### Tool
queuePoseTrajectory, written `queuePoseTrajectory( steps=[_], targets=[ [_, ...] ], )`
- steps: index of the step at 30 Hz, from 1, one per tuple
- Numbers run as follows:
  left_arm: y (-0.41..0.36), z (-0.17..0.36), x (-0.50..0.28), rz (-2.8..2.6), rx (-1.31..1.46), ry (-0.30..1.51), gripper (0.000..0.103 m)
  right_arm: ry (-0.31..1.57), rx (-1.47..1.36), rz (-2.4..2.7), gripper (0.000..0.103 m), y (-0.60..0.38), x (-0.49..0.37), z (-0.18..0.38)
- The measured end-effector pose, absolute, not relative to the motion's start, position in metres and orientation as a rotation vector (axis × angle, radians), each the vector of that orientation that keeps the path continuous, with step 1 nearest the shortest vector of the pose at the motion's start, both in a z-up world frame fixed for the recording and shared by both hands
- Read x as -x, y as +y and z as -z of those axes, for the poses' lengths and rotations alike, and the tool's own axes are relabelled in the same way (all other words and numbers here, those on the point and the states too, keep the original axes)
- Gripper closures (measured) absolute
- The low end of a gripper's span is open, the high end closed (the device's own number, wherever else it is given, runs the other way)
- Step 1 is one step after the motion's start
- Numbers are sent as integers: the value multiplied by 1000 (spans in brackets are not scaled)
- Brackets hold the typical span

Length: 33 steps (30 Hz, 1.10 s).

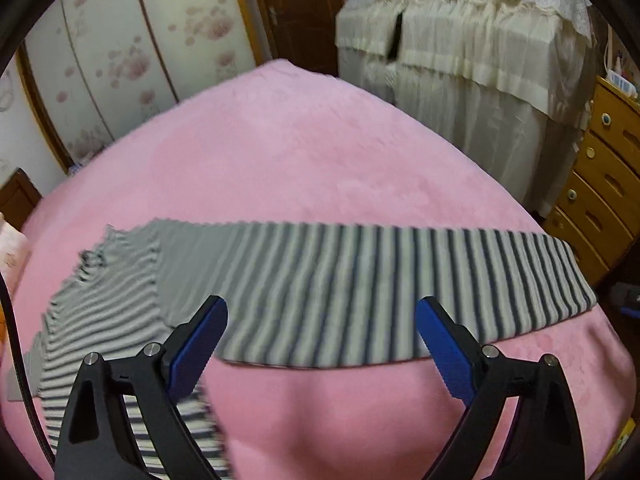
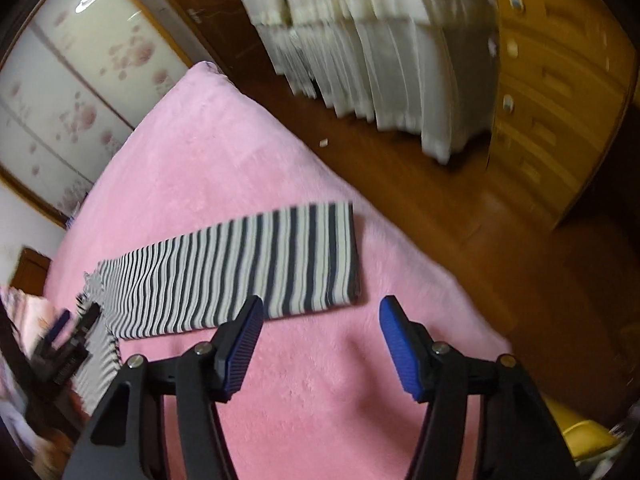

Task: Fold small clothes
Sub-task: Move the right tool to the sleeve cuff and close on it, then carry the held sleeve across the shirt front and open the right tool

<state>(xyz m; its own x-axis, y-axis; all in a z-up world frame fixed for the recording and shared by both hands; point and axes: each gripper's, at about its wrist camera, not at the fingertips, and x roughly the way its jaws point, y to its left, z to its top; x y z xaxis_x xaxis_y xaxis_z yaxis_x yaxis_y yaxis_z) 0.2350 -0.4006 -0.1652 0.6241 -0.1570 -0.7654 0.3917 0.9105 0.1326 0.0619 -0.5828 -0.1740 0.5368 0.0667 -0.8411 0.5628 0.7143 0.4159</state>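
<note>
A pink bed (image 1: 320, 168) carries the striped garment (image 1: 360, 280), folded into a long band. Only the right wrist view shows wooden floor (image 2: 440, 208). Left gripper (image 1: 320, 320) and right gripper (image 2: 320, 316) fingers stand apart, holding nothing.
</note>
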Motion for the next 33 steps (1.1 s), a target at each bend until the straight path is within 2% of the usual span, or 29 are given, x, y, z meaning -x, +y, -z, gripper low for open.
queuePoseTrajectory(
  steps=[2,6,12,14,16,22,30,32,33],
  targets=[
    [-409,175,-235,333,-274,865,8,988,-795,314,43,-586,-62,189],
    [-430,190,-239,351,-219,922,8,1001,-869,308,53,-590,-65,211],
    [-451,208,-244,343,-228,960,24,966,-965,320,61,-603,-71,228],
    [-451,213,-246,339,-226,992,29,953,-982,324,71,-606,-72,231],
    [-451,214,-248,343,-233,1011,36,957,-984,327,91,-606,-75,234],
    [-440,202,-247,303,-255,1016,36,903,-944,296,95,-599,-78,218],
    [-396,171,-246,268,-187,1019,36,770,-781,186,95,-553,-92,141],
    [-382,165,-245,258,-177,1019,29,746,-727,155,95,-536,-98,120],
    [-374,161,-245,250,-175,1021,18,731,-695,132,95,-524,-102,107]
  ],
)
